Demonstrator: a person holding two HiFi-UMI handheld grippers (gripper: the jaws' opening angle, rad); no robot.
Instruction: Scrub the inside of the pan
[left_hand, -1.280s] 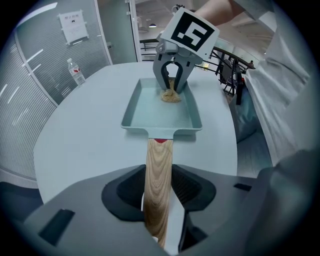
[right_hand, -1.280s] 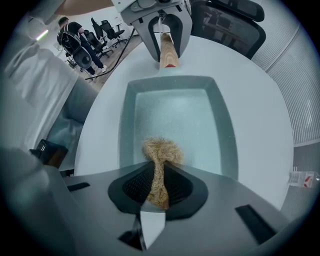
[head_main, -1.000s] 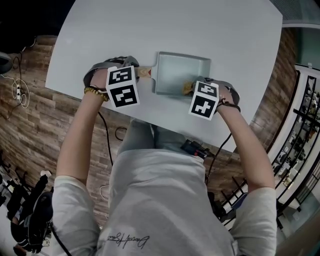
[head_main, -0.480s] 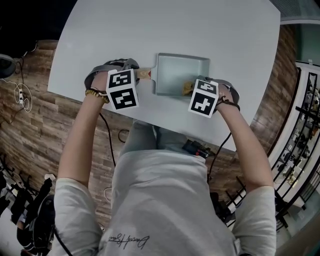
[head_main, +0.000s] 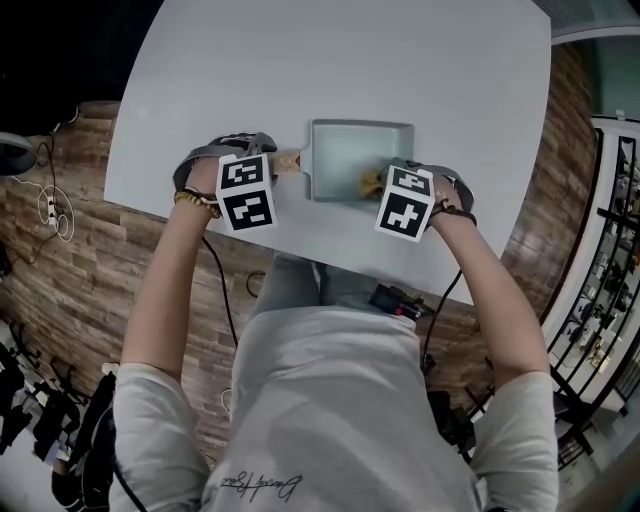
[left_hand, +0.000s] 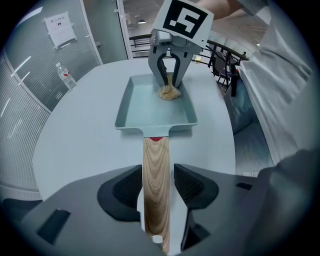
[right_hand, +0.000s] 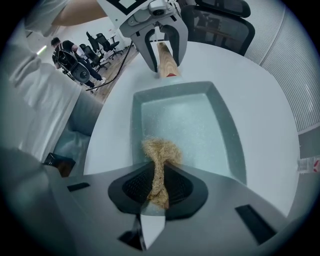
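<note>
Right gripper (right_hand: 158, 181) pinches scrubber (right_hand: 161, 150) inside pan (right_hand: 200, 125) (table's near edge) — left gripper (left_hand: 156, 184) jaws just opened, straddling handle (left_hand: 156, 157) lengthwise, ungripped.

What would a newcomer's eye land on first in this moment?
A pale green rectangular pan sits on the white table. The right claw is clamped on a tan fibrous scrubber inside the pan's right end. The left claw straddles the wooden handle, its jaws having just been opening.
</note>
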